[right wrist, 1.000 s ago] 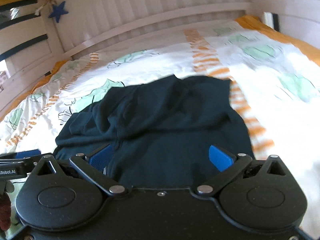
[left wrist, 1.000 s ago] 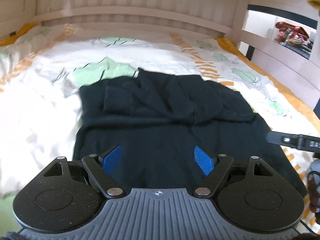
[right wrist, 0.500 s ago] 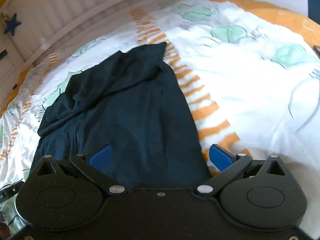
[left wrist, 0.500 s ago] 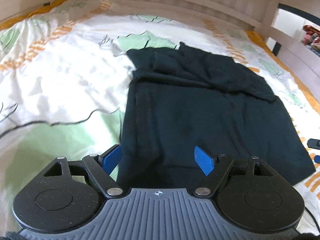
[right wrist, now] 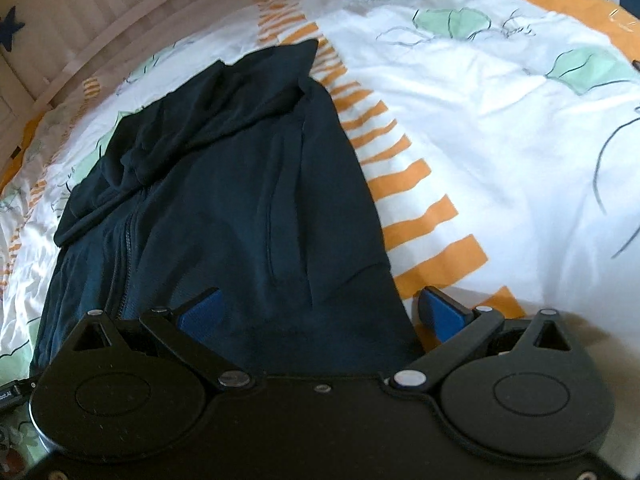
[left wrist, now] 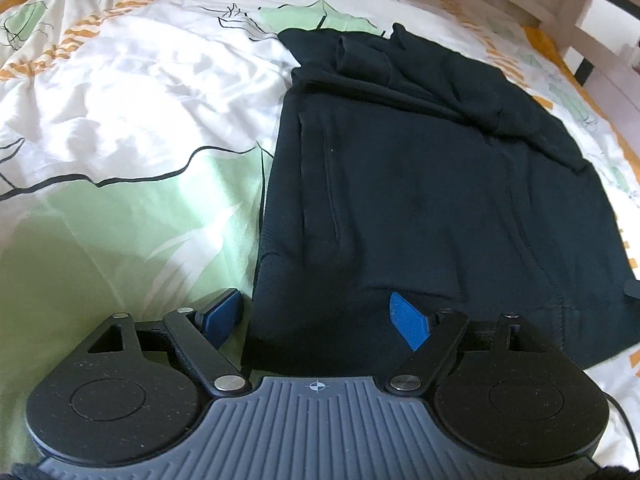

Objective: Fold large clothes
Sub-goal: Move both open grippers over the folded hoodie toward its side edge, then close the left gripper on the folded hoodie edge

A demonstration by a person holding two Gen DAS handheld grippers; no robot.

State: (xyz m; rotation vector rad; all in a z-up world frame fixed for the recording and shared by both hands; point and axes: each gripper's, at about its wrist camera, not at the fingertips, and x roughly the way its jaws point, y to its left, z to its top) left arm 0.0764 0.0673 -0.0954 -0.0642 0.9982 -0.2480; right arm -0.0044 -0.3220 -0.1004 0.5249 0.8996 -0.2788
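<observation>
The dark zip-up jacket [left wrist: 420, 184] lies spread on the patterned duvet [left wrist: 120, 128], hem toward six o'clock. Left gripper [left wrist: 316, 314], just widening, straddles its nine o'clock hem corner, unclenched; right gripper [right wrist: 320, 312] straddles the three o'clock corner, also released

Patterned bed cover [left wrist: 120, 92], dark jacket [left wrist: 420, 168] spread flat

Dark navy zip jacket [left wrist: 420, 184] flat on the bedspread [left wrist: 120, 120], far end rumpled
</observation>
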